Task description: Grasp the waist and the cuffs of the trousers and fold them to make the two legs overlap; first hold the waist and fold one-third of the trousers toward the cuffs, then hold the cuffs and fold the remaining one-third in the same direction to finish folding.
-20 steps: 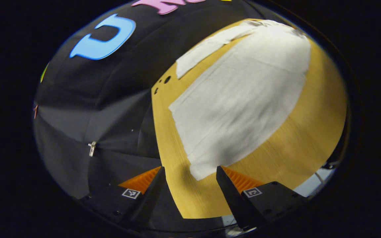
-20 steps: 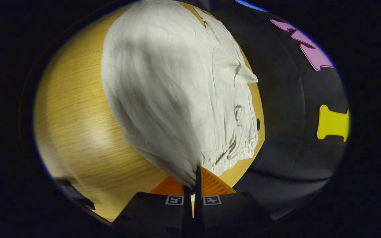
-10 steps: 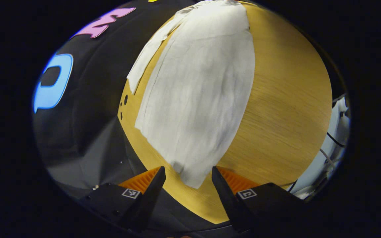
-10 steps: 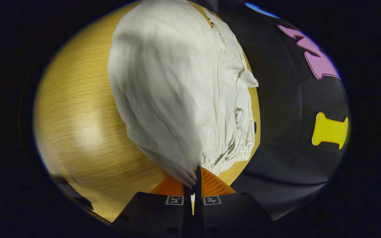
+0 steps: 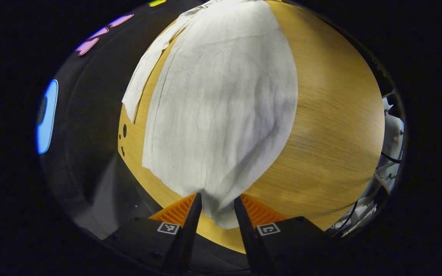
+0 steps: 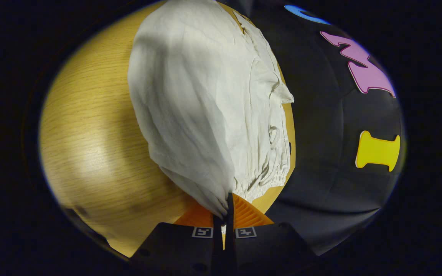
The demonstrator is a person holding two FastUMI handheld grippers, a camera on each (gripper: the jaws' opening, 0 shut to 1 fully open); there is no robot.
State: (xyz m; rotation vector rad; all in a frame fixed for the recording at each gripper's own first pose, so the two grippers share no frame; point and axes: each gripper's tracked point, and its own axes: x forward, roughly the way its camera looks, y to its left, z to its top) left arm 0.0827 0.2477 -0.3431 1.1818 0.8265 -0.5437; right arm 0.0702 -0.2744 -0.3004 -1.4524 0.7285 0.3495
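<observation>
Wood-grain tabletop [image 5: 332, 126] with a black cloth booth wall behind it carries the pale, off-white, crinkled cotton trousers [image 5: 221, 107], which lie lengthwise over its middle and reach toward the wall-side edge. In the right gripper view the trousers [image 6: 202, 111] show their gathered elastic waist [image 6: 271, 180] close to the tabletop's edge by the wall, and the near corner of that waist is drawn up into a peak. The right gripper [image 6: 225, 209] is clamped on that peak, fingers pressed together with cloth between them. In the left gripper view the cuff end [image 5: 221, 218] of a leg lies flat near the tabletop's near edge, and the left gripper [image 5: 217, 209] straddles it with its fingers still apart, cloth between them but not pinched; a second leg [image 5: 148, 73] lies beside it nearer the wall.

By my reading the step in hand is the first one: taking hold of waist and cuff so the two legs can be laid over each other. The next move calls for the left fingers to close on the cuff corner, then both ends lifted together and carried across evenly, keeping the cloth taut so the upper leg lands square on the other
</observation>
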